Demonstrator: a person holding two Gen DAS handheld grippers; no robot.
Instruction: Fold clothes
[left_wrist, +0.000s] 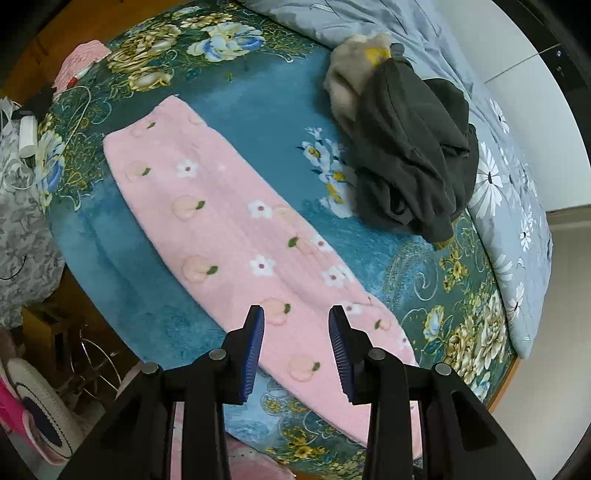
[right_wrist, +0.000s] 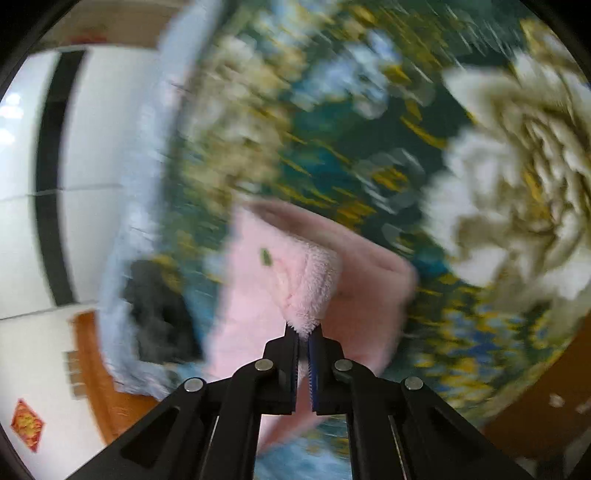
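Note:
A pink fleece garment (left_wrist: 229, 229) with peach and flower prints lies flat and long across the teal floral bedspread (left_wrist: 258, 92). My left gripper (left_wrist: 297, 314) hangs over its near end, pointing down, open, with nothing between the blue pads. In the blurred right wrist view my right gripper (right_wrist: 304, 328) is shut on a fluffy fold of the pink garment (right_wrist: 314, 280), whose edge is lifted off the bedspread (right_wrist: 332, 155).
A crumpled dark grey garment (left_wrist: 410, 155) and a beige fluffy piece (left_wrist: 347, 85) lie at the far right of the bed. A blue-grey floral quilt (left_wrist: 498, 184) runs along the right side. Clutter and a white cable (left_wrist: 77, 122) sit past the bed's left edge.

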